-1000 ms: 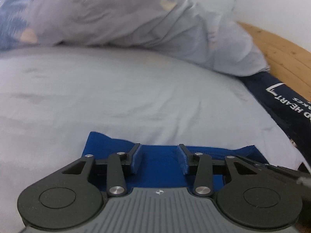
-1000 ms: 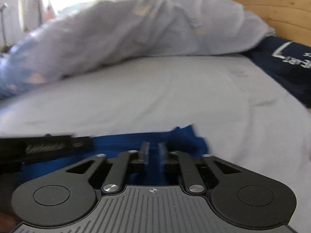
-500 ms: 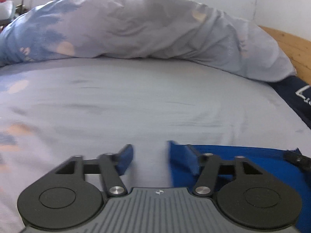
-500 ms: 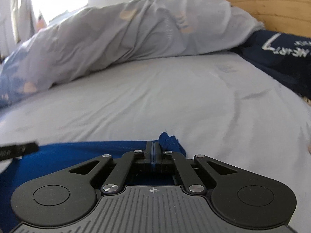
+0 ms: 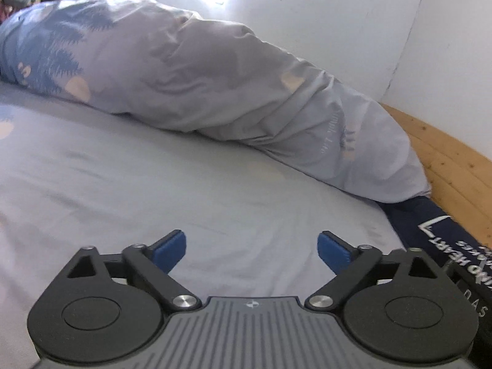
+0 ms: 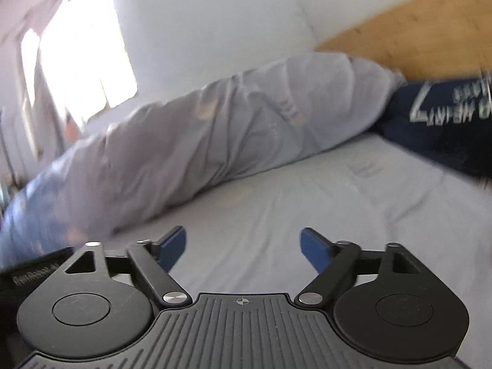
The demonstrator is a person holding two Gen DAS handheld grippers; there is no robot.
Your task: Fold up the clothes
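The navy garment by the wooden headboard bore white lettering, partly legible as "HEART". Only the left view showed the duvet with its blue tree print sharply; the right view was blurred. The left gripper and right gripper tilted over the sheet, jaws opening wide, nothing between them. No garment being folded was visible.

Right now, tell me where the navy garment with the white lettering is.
The navy garment lies at the right edge of both wrist views, on the bed against the wooden bed frame, its end tucked under the rolled grey duvet.
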